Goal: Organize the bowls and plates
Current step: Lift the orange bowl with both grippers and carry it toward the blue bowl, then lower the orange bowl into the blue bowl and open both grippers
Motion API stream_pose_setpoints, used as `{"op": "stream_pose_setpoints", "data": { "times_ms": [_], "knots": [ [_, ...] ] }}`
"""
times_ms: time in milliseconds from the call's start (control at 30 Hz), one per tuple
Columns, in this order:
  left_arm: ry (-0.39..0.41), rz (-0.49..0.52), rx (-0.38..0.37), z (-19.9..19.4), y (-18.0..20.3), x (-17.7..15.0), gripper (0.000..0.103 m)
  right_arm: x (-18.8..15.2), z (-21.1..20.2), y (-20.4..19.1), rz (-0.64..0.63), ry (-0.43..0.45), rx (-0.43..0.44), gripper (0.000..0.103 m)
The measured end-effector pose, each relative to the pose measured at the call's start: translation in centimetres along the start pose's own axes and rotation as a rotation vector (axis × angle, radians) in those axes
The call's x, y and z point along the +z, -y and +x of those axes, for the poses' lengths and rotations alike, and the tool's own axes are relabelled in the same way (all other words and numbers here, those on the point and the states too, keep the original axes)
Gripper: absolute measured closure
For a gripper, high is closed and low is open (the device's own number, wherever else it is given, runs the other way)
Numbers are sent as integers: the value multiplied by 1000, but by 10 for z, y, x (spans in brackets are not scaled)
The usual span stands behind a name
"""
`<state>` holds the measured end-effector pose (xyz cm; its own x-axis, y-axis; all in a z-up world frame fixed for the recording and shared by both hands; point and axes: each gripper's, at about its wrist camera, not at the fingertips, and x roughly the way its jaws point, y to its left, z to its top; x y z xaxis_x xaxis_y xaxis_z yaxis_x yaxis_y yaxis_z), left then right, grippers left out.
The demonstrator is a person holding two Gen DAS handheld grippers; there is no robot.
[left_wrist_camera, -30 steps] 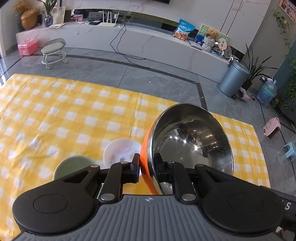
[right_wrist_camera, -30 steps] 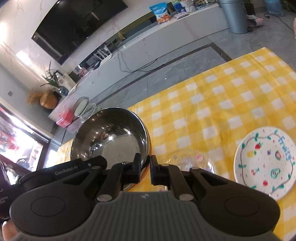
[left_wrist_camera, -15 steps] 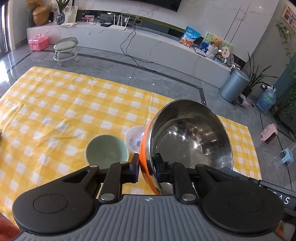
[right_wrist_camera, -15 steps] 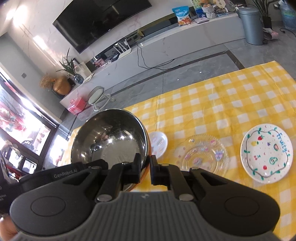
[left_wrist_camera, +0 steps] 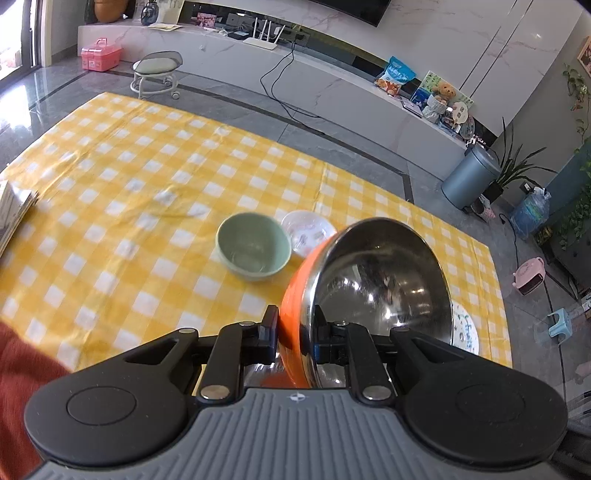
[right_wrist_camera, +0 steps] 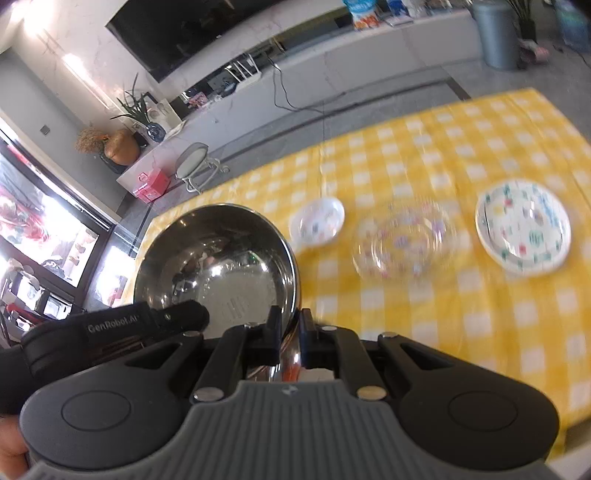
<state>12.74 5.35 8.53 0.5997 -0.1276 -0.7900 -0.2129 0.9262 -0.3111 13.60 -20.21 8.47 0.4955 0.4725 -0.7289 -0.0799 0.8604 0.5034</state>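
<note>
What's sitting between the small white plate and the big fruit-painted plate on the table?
A clear glass plate lies between the small plate and the fruit plate, seen in the right wrist view.

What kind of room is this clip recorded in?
Most likely a home living room: a wall-mounted television above a long marble media console, houseplants, and dishes on a yellow checked cloth.
</note>
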Motion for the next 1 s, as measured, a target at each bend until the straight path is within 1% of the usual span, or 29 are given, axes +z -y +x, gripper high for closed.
{"op": "stream_pose_setpoints", "data": {
  "times_ms": [133,267,433,700,1000],
  "knots": [
    [-25,-6,-16,-3,-10,-18,85,-27,-7,5,40,-3,-3,96],
    [-46,-38,-31,-3,-21,-35,85,-48,-13,10,72,2,-9,96],
    [-47,-42,-19,-3,-27,-50,84,-68,-13,10,78,-12,-23,96],
    [-88,-66,-19,7,-36,-60,84,-76,-3,18,104,-35,-38,97],
    [-116,-114,-12,29,-40,-59,84,-72,14,26,146,-58,-37,97]
  ]
}}
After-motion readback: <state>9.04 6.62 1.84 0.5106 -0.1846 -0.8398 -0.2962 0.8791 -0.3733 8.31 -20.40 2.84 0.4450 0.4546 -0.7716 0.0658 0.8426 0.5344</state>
